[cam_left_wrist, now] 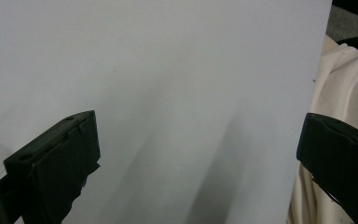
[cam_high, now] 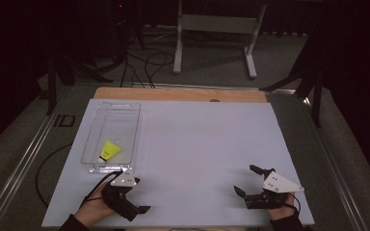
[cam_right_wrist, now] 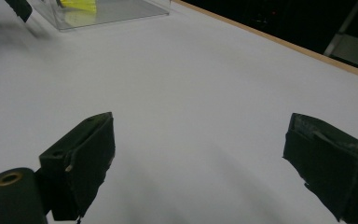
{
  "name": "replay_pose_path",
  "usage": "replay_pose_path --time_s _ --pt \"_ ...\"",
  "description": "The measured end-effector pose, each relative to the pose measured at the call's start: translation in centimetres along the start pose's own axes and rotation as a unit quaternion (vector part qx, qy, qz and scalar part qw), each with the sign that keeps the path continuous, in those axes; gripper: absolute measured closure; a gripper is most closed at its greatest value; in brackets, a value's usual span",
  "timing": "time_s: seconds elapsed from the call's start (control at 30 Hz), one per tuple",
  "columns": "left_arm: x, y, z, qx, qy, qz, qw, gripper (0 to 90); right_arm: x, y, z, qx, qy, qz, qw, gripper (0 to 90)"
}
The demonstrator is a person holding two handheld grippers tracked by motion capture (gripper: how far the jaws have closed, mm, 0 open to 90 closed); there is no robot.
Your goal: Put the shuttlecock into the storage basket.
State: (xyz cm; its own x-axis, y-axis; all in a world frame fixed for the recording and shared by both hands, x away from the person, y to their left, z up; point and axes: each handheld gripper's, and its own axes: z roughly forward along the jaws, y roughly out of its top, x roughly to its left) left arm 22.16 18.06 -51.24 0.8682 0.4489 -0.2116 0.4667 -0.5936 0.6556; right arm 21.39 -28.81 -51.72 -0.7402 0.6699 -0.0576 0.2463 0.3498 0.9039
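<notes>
Item one: the yellow shuttlecock (cam_high: pixel 110 150). It lies inside the clear plastic bin (cam_high: pixel 92 126), toward the near end of that bin, its yellow skirt pointing away from you and its pale tip toward you. In the right gripper view you see the same yellow skirt (cam_right_wrist: pixel 78 4) through the bin's wall (cam_right_wrist: pixel 116 13) at the top left.

Item two: the clear plastic bin. It stands on the left part of the white desk (cam_high: pixel 197 144), long side running away from you, its near end just beyond your left gripper.

Item three: your left gripper (cam_high: pixel 134 202). You hold it at the near left edge of the desk, just in front of the bin and apart from it. Its fingers (cam_left_wrist: pixel 56 163) stand wide, with nothing between them but bare desk surface. Its grey plate sits just beside the bin's near end.

Item four: your right gripper (cam_high: pixel 248 180). You hold it at the near right of the desk, well apart from the bin and the shuttlecock. Its fingers (cam_right_wrist: pixel 81 158) are spread wide and hold nothing; it looks across the desk toward the bin.

Item five: the desk itself. A white sheet covers it, and a strip of wooden edge (cam_high: pixel 183 94) shows along the far side.
</notes>
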Motion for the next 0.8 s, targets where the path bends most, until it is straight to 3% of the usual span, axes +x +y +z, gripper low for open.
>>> replay_pose_path --time_s 0.3,0.4,0.47,0.53,0.8 --pt "0.4 -1.7 -0.9 -0.040 0.034 -0.038 0.9979 0.0 0.0 0.0 0.0 0.003 -0.001 0.002 1.0000 9.2" --pt "0.2 -1.9 -1.0 -0.050 0.063 -0.045 0.9957 0.0 -0.1 -0.1 0.0 0.002 -0.001 0.005 1.0000 9.2" --pt "0.2 -1.9 -1.0 -0.054 0.074 -0.046 0.9948 0.0 -0.1 -0.1 0.0 0.002 -0.001 0.005 1.0000 9.2" --pt "0.2 -2.2 -0.9 -0.064 0.095 -0.049 0.9923 0.0 -0.1 -0.1 0.0 0.003 0.001 0.005 1.0000 9.1" --pt "0.2 -2.6 -0.4 -0.087 0.113 -0.047 0.9886 0.0 -0.2 -0.2 0.1 0.003 0.004 0.011 0.9999 9.2"
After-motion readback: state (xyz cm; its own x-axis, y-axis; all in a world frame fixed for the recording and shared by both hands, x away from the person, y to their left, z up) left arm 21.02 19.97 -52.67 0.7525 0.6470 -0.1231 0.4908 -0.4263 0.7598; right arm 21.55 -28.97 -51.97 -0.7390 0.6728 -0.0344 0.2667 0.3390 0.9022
